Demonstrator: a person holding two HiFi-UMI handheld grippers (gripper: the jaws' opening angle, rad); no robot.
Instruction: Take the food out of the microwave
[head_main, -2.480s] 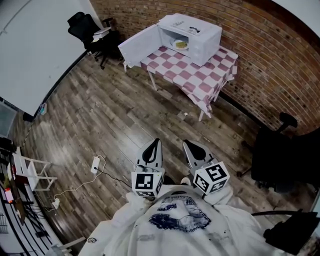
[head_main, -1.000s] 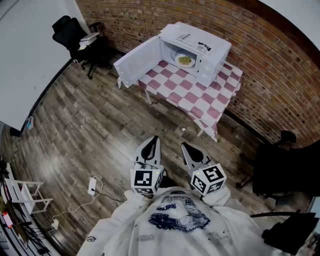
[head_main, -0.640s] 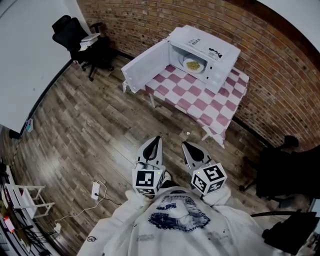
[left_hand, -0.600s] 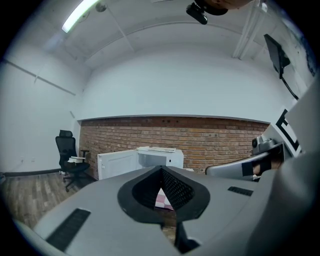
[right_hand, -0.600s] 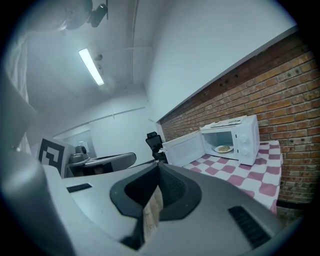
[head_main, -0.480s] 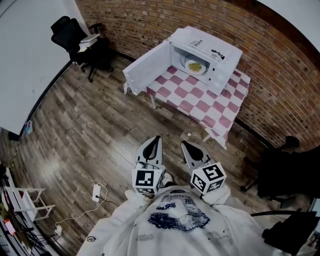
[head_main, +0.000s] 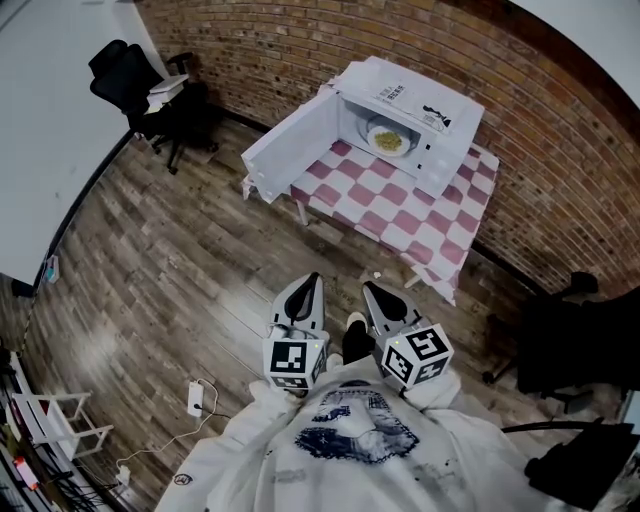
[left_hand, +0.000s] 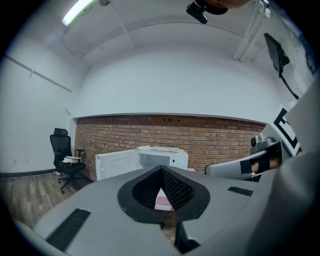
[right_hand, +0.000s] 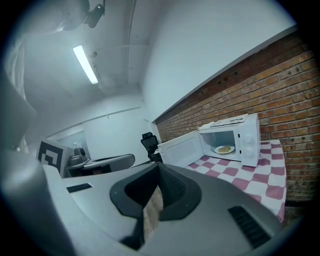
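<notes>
**Clerk:** Room: brick wall (head_main: 560, 130) along the far side, white wall (head_main: 50, 120) at 9 o'clock, plank floor (head_main: 170, 260). One black office chair (head_main: 125, 75) at 10 o'clock and a second dark chair (head_main: 565, 335) at 3 o'clock.

**Checker:** Furniture bearing the goods?

**Clerk:** One worktop (head_main: 400, 215) under a pink-and-white checked cloth, at 1 o'clock from the person (head_main: 350, 440) and well apart from them. On its far end stands one white microwave (head_main: 415, 100). Its door (head_main: 290, 140) is swung wide toward 10 o'clock and overhangs the worktop's edge.

**Checker:** The food?

**Clerk:** One plate of food (head_main: 388, 140), pale with something yellowish on it, lying flat inside the oven cavity. Not yet taken out.

**Checker:** Tools?

**Clerk:** One pair: left tongs (head_main: 308, 295) and right tongs (head_main: 378, 297), side by side, held close in at 6 o'clock and pointing toward 12 to 1 o'clock. Both are clenched tip to tip, with nothing in either.

**Checker:** Hazards, as judged?

**Clerk:** Three.
- Clenched tongs reaching the plate would shove it deeper rather than take it, so they need parting first.
- The rim looks thin and shallow, so a one-sided pinch could tip the plate and shed food over the cavity lip.
- The open door stands at 10 o'clock of the cavity, and the left tongs could knock it if brought in wide.

Minor: a power strip (head_main: 197, 398) lies on the floor at 8 o'clock, off the likely path.
</notes>
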